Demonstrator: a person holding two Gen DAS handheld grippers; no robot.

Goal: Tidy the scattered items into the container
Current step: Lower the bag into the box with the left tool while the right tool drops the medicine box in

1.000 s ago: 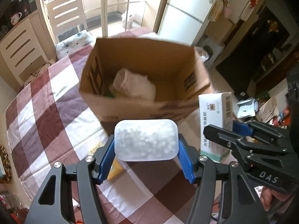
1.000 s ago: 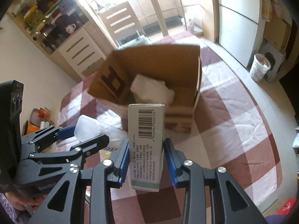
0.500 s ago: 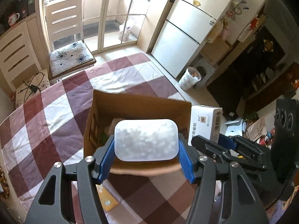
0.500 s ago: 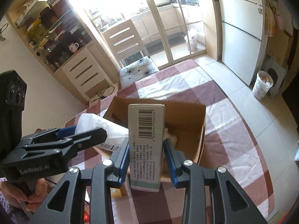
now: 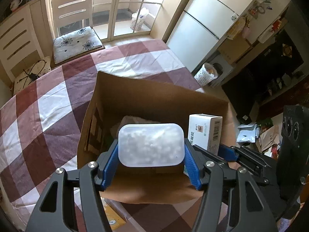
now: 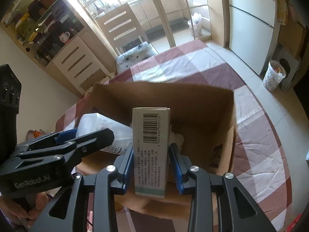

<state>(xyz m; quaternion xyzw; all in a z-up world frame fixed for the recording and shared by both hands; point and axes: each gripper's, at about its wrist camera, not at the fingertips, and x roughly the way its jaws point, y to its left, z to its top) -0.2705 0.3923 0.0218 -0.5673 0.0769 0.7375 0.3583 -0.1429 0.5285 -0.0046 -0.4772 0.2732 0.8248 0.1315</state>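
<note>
My left gripper [image 5: 151, 166] is shut on a translucent plastic tub [image 5: 151, 145] with white pieces inside, held above the open cardboard box [image 5: 146, 104]. My right gripper [image 6: 151, 164] is shut on an upright white medicine carton [image 6: 151, 147] with a barcode, also over the box [image 6: 193, 104]. Each gripper shows in the other's view: the carton [image 5: 204, 131] at the right of the left wrist view, the tub [image 6: 100, 125] at the left of the right wrist view. A white crumpled item [image 5: 131, 121] lies inside the box.
The box stands on a table with a red-and-white checked cloth [image 5: 48, 104]. A yellow flat packet [image 5: 114, 216] lies on the cloth by the box's near side. A chair [image 5: 75, 36] stands beyond the table, a fridge [image 5: 204, 25] and a waste bin [image 5: 206, 73] to the right.
Both grippers have moved forward with their loads, from in front of the box to above its opening. The box now sits lower and closer in both views.
</note>
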